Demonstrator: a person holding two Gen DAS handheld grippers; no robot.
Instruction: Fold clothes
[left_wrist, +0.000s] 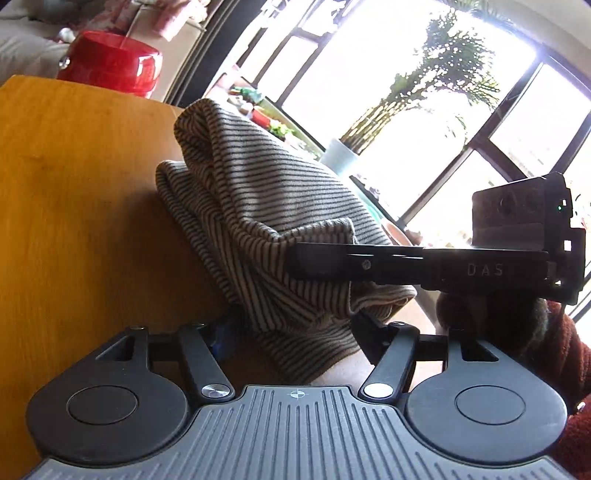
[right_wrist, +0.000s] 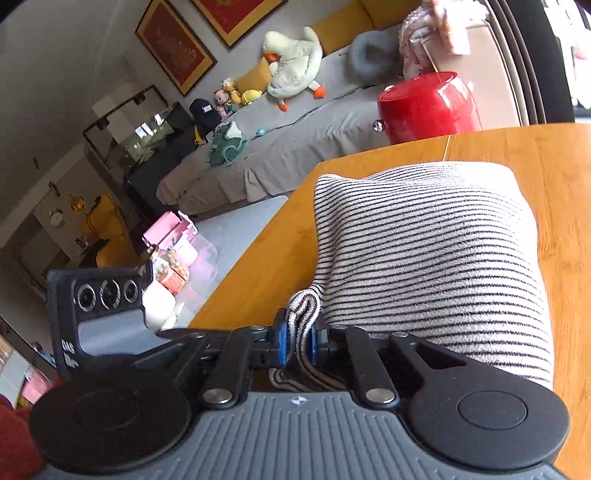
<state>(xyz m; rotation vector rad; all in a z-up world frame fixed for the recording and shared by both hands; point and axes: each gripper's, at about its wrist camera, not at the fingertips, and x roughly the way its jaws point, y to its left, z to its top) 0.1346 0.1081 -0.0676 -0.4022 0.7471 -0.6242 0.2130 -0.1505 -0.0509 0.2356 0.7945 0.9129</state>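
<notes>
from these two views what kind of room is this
Most likely a home living room: a long grey sofa strewn with plush toys such as a white goose, framed red pictures on the wall, and a tall window with a potted plant.

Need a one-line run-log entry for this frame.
stage: folding | item: black-and-white striped knit garment on yellow wooden table | right gripper: shut on garment edge | left gripper: open, garment between fingers
</notes>
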